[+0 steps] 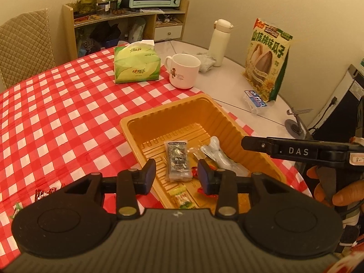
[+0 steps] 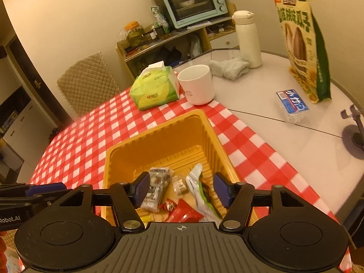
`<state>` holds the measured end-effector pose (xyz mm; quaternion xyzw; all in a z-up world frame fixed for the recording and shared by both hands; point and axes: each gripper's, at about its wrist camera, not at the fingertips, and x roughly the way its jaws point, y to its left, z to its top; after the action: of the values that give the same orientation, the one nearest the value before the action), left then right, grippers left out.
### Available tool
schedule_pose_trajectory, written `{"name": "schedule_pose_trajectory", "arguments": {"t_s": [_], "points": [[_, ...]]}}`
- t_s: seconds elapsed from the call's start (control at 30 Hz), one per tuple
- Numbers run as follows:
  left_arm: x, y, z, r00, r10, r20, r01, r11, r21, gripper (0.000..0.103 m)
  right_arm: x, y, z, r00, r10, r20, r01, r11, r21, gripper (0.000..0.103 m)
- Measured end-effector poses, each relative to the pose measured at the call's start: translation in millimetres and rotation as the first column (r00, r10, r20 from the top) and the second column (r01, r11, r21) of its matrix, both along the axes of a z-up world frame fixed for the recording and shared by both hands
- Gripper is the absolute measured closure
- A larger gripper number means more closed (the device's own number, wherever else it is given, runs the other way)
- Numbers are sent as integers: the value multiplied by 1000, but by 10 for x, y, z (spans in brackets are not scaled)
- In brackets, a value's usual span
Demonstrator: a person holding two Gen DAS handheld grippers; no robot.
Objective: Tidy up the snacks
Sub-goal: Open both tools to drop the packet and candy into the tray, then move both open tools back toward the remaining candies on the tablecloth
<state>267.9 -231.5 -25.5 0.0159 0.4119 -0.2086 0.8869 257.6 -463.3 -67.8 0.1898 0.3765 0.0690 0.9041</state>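
Note:
An orange plastic tray (image 1: 173, 113) (image 2: 159, 141) sits on the red checked tablecloth and holds several snack packets: a grey packet (image 1: 177, 159) (image 2: 157, 186), a white-green packet (image 1: 218, 152) (image 2: 200, 193) and red wrappers (image 2: 184, 211). My left gripper (image 1: 177, 175) is open and empty, just above the tray's near end. My right gripper (image 2: 180, 190) is open and empty, above the packets in the tray; it shows in the left wrist view (image 1: 245, 142) over the tray's right rim. More wrapped snacks (image 1: 44, 192) lie on the cloth at the lower left.
A green tissue pack (image 1: 136, 64) (image 2: 157, 86) and a white mug (image 1: 184, 70) (image 2: 198, 84) stand behind the tray. A sunflower-seed bag (image 1: 266, 61) (image 2: 302, 43), a white flask (image 1: 219, 41) (image 2: 248, 38), a blue-labelled box (image 1: 256, 100) (image 2: 292, 104) and a grey stand (image 2: 355, 134) are on the bare white table.

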Motion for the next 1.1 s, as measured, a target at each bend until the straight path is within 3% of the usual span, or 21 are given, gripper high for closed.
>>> {"name": "schedule_pose_trajectory", "arguments": {"t_s": [0.2,0.67,1.1], "points": [[-196,105,59,1000,8,3,-8,1000,-12,59,-270,6,88,1000,5,-2,-5,1000,-5,32],[-686,580,74,997,76,-7,-76,997,2,57,-904,256,146,998,59,-18,-60,996,-70,27],[-929,1185,-87,981,179,-67,-179,984,12,57,-1168,867,0,980,177,-94,-182,982,-48,27]]}}
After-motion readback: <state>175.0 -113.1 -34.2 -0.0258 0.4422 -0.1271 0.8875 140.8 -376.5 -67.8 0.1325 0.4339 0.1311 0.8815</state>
